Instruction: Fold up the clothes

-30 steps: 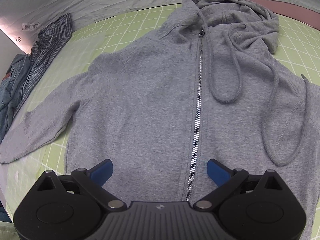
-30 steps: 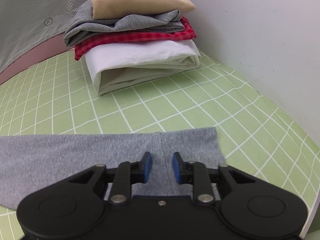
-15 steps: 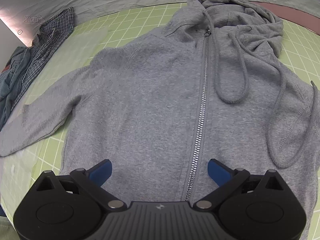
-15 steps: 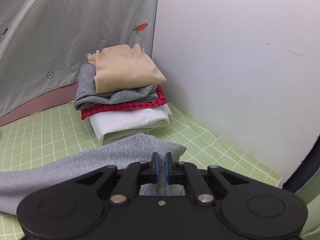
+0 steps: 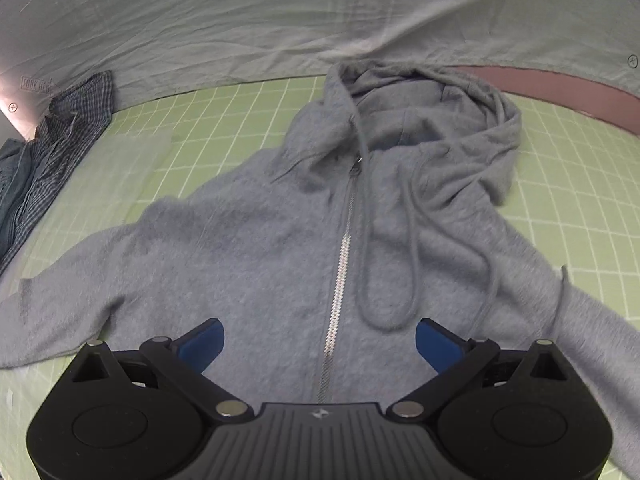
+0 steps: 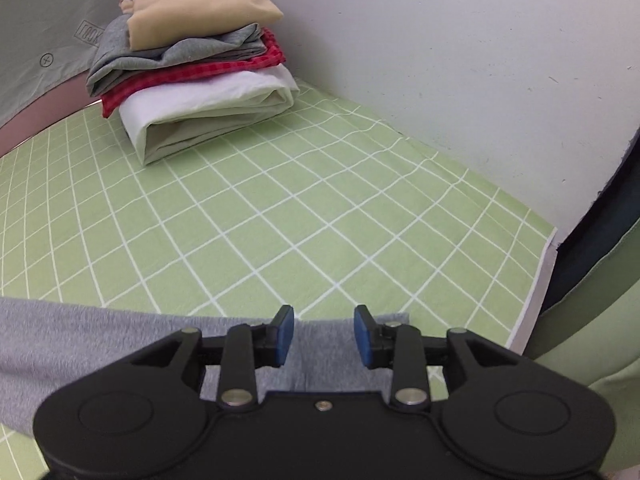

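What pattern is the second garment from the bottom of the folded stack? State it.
Red check garment, clearest in the right wrist view.

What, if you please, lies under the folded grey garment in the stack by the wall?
Under the grey garment lie a red checked piece and a white one on the green mat; their covered middles stay hidden.

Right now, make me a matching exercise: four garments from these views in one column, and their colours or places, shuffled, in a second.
Things:
1. hoodie
2. checked shirt
3. top garment of the folded stack
4. bottom garment of the folded stack

Descriptions:
A. white
B. beige
C. grey, spread flat, zipped up
D. dark blue check, crumpled at the mat's edge

Pairs: 1-C, 2-D, 3-B, 4-A
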